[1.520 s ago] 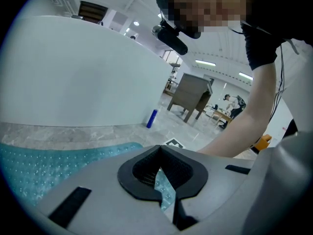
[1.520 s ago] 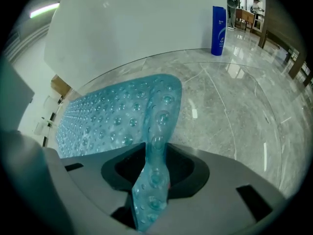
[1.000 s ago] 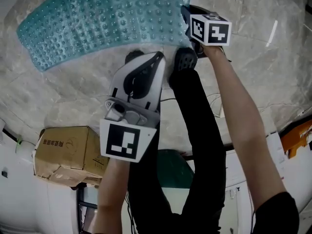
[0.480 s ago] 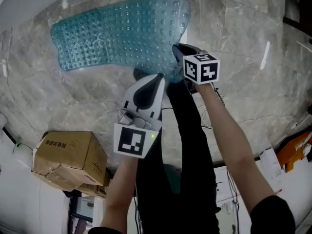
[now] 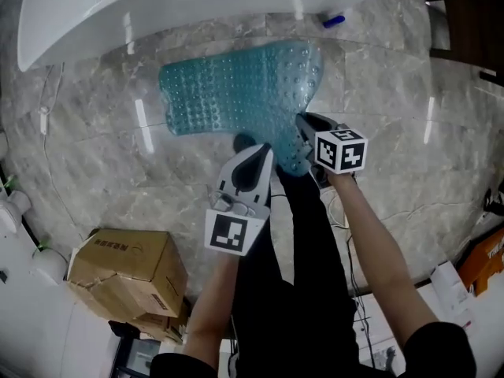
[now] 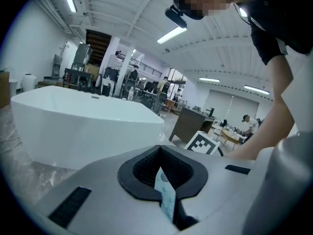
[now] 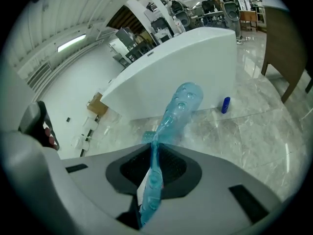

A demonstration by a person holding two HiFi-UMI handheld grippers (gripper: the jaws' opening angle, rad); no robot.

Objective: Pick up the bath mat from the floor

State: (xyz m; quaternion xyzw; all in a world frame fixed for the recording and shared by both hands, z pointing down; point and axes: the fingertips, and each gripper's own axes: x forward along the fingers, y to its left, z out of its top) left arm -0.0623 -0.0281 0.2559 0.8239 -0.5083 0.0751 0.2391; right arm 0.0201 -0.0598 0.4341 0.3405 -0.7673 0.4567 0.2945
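A: Teal bath mat (image 5: 244,93), one, head view: near edge at both tools' tips, rest spread over marble floor (image 5: 102,172) before one white bathtub (image 5: 157,6).
B: Left gripper (image 6: 163,180), own view?
A: Jaws pinch the mat's edge; the rest is hidden.
B: Right gripper (image 7: 152,180)?
A: Clamped on the mat too; it stretches ahead.

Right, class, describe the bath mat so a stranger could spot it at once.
Find the big white bathtub on the grey marble floor. Just in front of it is the bath mat. It alone is see-through teal and covered in small bumps.
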